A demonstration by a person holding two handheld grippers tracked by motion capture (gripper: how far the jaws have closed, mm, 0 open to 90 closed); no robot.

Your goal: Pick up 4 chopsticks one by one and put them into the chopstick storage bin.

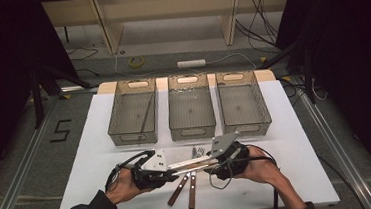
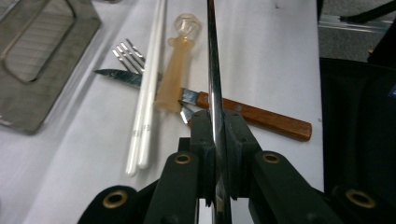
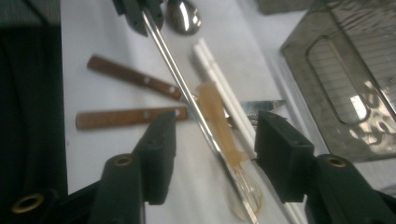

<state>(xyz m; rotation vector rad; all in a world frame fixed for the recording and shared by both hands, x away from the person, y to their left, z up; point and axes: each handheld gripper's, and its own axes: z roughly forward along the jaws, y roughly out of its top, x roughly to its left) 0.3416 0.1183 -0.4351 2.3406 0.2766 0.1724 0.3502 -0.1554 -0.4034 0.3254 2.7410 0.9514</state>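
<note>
The left claw (image 2: 215, 135) was clamped together on 1 metal spoon (image 2: 213, 70), gripping its thin handle edge-on between the 2 black jaws. In the left gripper view the spoon's long axis ran straight from the jaws toward 12 o'clock; in the right gripper view the same handle ran from about 5 o'clock up to 11 o'clock, with the bowl (image 3: 183, 16) just past the left claw at 12 o'clock. In the high view the spoon lay almost level between the 2 hands, its axis along the 3-to-9 o'clock line, above the near middle of the white surface (image 1: 285, 126). The right claw (image 3: 212, 140) stood apart, its jaws wide on either side of the handle without pressing on it. Under the spoon lay 2 white chopsticks (image 2: 148, 88) side by side, 1 translucent amber utensil (image 2: 176, 70) with a clear round end, 2 wooden-handled knives (image 3: 135, 77), and fork tines (image 2: 127, 52), likely 2 forks, though I could not count them surely. In the high view the 2 knife handles (image 1: 185, 187) pointed toward 6 o'clock, near the front edge. 3 clear bins stood in a row at 12 o'clock: the left bin (image 1: 133, 113) held 1 thin dark stick, while the middle bin (image 1: 190, 106) and the right bin (image 1: 242, 102) looked bare.
</note>
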